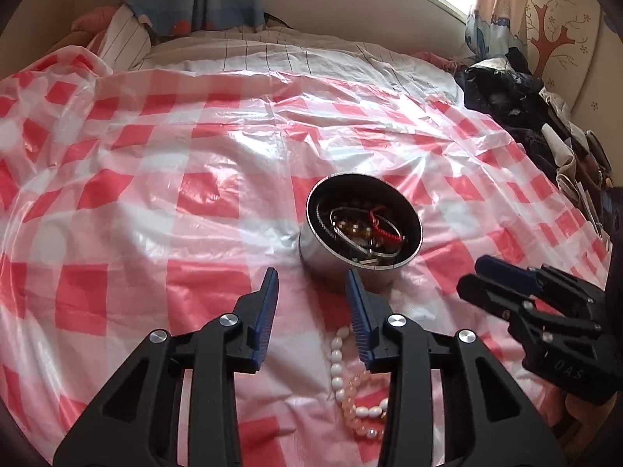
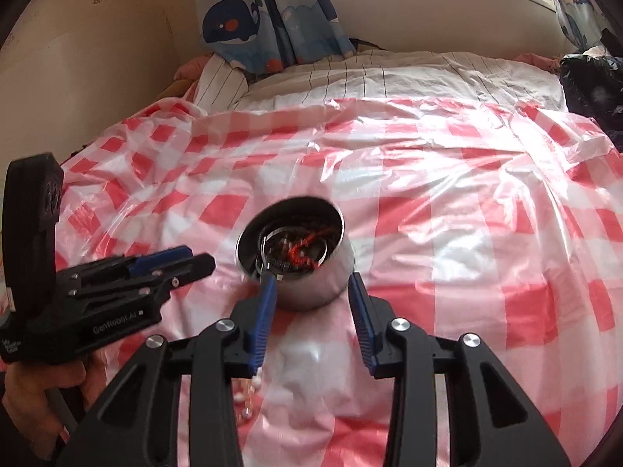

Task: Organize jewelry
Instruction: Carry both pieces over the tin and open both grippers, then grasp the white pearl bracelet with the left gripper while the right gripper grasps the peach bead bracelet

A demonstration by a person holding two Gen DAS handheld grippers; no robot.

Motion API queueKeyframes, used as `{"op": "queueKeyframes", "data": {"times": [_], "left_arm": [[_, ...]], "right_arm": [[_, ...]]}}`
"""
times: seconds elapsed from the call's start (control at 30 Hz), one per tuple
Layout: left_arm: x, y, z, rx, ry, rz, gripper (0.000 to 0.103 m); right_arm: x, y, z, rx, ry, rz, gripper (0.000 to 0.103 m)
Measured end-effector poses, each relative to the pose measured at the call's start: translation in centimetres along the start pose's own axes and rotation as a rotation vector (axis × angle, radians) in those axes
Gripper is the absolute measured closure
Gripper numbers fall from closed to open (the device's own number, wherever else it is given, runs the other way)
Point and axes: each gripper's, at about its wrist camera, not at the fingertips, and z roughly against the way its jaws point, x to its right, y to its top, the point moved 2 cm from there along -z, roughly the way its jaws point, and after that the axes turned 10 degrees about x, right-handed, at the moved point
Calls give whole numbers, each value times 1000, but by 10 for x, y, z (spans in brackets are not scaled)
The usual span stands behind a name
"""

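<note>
A round metal tin [image 1: 364,225] sits on the red-and-white checked plastic sheet [image 1: 155,194] and holds several bracelets, among them silver bangles, amber beads and a red cord. A white bead bracelet [image 1: 338,366] and a pale pink bead bracelet [image 1: 356,408] lie on the sheet just in front of it. My left gripper [image 1: 311,284] is open and empty above the bead bracelets, close to the tin. My right gripper [image 2: 311,284] is open and empty, its fingers either side of the tin [image 2: 298,249]. The beads [image 2: 249,389] show below its left finger.
The sheet covers a bed with a striped quilt [image 1: 272,54] behind. Dark clothes and bags [image 1: 518,105] are piled at the right edge. Whale-print curtains [image 2: 268,15] and a window are at the back wall.
</note>
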Motion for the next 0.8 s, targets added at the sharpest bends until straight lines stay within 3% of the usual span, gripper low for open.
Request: {"op": "queueKeyframes", "data": {"times": [0.13, 0.3, 0.57, 0.6, 0.63, 0.67, 0.8], "left_arm": [[14, -21, -2, -62, -25, -73, 69], [29, -43, -20, -107, 10, -163, 69], [18, -40, -29, -110, 19, -112, 69], [19, -41, -29, -111, 21, -120, 69], [20, -41, -30, -114, 22, -129, 69], [21, -42, -30, -118, 24, -141, 69], [28, -44, -30, -115, 42, -189, 67]], "right_arm": [[-3, -41, 17, -88, 31, -13, 65], [-19, -63, 31, -100, 67, 14, 64], [-46, -72, -2, -147, 91, 86, 64], [-48, -74, -8, -154, 81, 99, 67], [-50, -76, -11, -161, 70, 111, 82], [-51, -77, -12, -172, 63, 123, 90], [-37, -79, 5, -166, 22, 124, 95]]}}
